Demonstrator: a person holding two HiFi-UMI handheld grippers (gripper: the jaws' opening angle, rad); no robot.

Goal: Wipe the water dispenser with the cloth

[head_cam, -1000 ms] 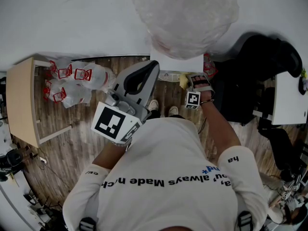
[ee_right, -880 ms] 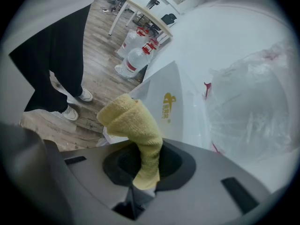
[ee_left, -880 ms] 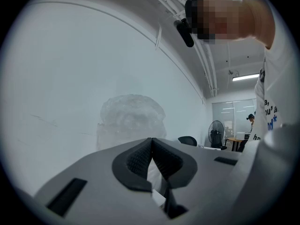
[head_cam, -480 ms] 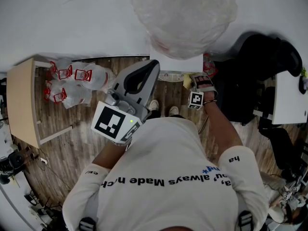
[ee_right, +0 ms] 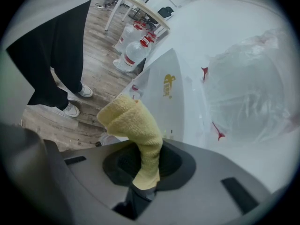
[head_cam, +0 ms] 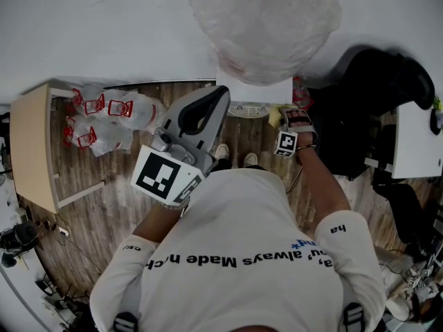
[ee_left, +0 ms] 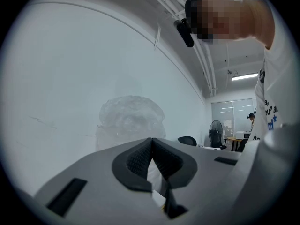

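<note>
Wall (head_cam: 104,26) shuts off the far side, and the water dispenser (head_cam: 253,90) stands flush against it, its top bottle (head_cam: 263,26) wrapped in clear plastic. Open wooden floor (head_cam: 111,185) runs to the left as far as a pale side table (head_cam: 28,144), with spare water jugs (head_cam: 104,116) in red-marked wrap heaped between the table and the dispenser. To the right the room is tighter: a black bulk (head_cam: 381,95) sits close beside the dispenser, and past it a white tabletop (head_cam: 415,144).

The left gripper (head_cam: 223,92) is raised in front of the dispenser's left side with its jaws pressed together on nothing, pointing up at the wrapped bottle. The right gripper (head_cam: 285,116) is clamped on a yellow cloth (ee_right: 136,130), whose folded end stands up past the jaw tips at the dispenser's front right corner; whether the cloth is actually touching the white panel I can't tell.

A yellow emblem (ee_right: 168,84) is printed on the dispenser's side, too small to read. The person's white shirt (head_cam: 242,241) carries upside-down print that includes "always Made".
</note>
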